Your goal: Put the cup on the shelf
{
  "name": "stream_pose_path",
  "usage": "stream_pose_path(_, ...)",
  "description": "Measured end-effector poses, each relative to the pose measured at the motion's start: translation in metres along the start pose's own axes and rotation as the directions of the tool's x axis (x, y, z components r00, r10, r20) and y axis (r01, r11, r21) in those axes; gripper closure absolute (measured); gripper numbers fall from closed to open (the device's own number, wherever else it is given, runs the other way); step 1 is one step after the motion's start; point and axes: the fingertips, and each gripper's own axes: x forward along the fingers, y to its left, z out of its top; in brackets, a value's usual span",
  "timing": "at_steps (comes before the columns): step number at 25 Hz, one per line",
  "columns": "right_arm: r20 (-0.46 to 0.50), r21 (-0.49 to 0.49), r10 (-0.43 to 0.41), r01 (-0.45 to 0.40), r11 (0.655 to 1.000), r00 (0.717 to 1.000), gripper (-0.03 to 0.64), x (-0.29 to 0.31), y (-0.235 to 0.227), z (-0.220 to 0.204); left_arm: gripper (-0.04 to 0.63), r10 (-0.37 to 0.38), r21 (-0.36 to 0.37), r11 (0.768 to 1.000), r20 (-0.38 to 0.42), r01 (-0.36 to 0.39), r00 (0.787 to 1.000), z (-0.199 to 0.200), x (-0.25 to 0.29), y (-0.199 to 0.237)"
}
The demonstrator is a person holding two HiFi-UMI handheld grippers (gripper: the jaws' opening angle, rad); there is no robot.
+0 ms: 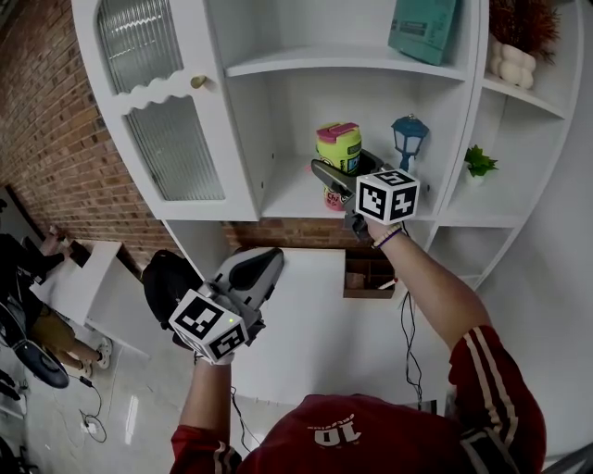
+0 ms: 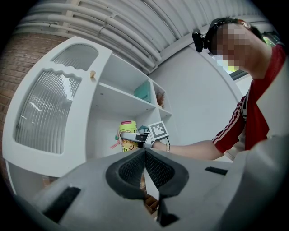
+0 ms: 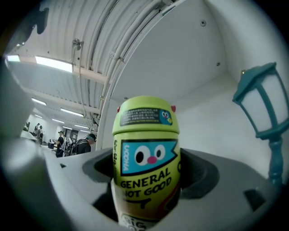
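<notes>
The cup (image 1: 339,148) is a yellow-green bottle with a pink lid and a cartoon face; it stands upright in the middle bay of the white shelf (image 1: 287,199). My right gripper (image 1: 335,180) is shut on it, and in the right gripper view the cup (image 3: 145,158) fills the space between the two pads. I cannot tell whether its base touches the board. My left gripper (image 1: 269,264) hangs lower left, away from the shelf, shut with nothing in it. In the left gripper view, that gripper (image 2: 144,155) points toward the cup (image 2: 128,135).
A blue toy lantern (image 1: 409,139) stands just right of the cup, close to it (image 3: 262,113). A ribbed-glass cabinet door (image 1: 157,111) is on the left. A small green plant (image 1: 479,163) and a teal box (image 1: 422,28) occupy other bays. A white table (image 1: 306,315) lies below.
</notes>
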Motion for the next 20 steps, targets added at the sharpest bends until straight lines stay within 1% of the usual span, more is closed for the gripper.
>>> stream_pose_path(6, 0.001, -0.018, -0.009, 0.009, 1.0, 1.0, 0.211, -0.006, 0.001, -0.001, 0.595, -0.003, 0.006, 1.0, -0.006, 0.003, 1.0, -0.001, -0.004, -0.006)
stream_pose_path(11, -0.005, -0.019, 0.004, -0.004, 1.0, 1.0, 0.221, -0.005, 0.003, -0.002, 0.595, 0.016, 0.013, 1.0, -0.008, -0.016, 1.0, 0.002, -0.012, -0.009)
stream_pose_path(16, 0.009, -0.033, -0.02, 0.02, 0.999, 1.0, 0.201, -0.014, 0.001, 0.0, 0.595, 0.033, 0.002, 0.999, 0.002, -0.033, 0.999, 0.005, -0.024, -0.012)
stream_pose_path(20, -0.005, -0.028, -0.026, 0.026, 0.999, 1.0, 0.195, -0.021, 0.0, -0.005, 0.595, 0.033, -0.005, 0.999, 0.009, -0.033, 0.999, 0.004, -0.029, -0.016)
